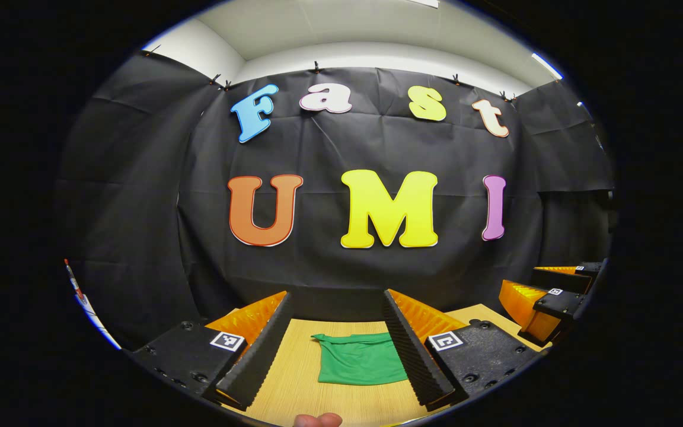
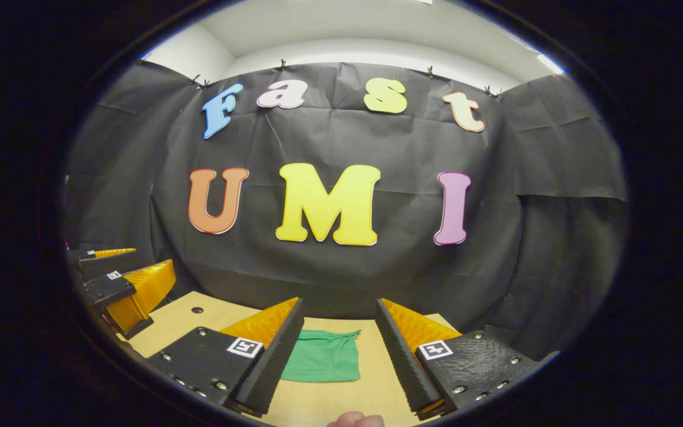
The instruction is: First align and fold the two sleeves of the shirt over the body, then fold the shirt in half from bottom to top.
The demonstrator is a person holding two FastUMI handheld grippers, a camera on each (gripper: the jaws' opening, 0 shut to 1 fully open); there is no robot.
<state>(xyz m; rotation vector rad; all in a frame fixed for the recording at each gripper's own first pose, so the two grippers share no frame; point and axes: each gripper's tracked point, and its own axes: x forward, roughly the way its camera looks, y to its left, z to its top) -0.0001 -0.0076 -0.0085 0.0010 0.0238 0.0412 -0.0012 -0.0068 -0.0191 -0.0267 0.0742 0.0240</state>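
Green cloth shirt (image 1: 360,359) lies flat on the pale wooden surface (image 1: 294,379), ahead of both tools and well clear of them, and in both views it shows as a compact, roughly rectangular patch with a slightly ragged far edge; whether its sleeves lie over the body already cannot be made out from so far back. In the left gripper view the left tool (image 1: 337,344) hangs above the surface with its two ribbed fingers spread wide, the shirt framed in the gap between them, and nothing is held or touched. The right tool (image 2: 337,347) stands the same way in the right gripper view, fingers wide apart and empty, with the shirt seen just inside its left finger. Each view also catches the other tool off to its side, raised and away from the cloth. A fingertip of the person's hand (image 1: 316,420) peeks in at the bottom edge. To do the next step well, each tool would likely need to come down at one corner or sleeve end, pinch just the top layer of cloth, and lift both sides evenly so the fold lands square rather than skewed or bunched.
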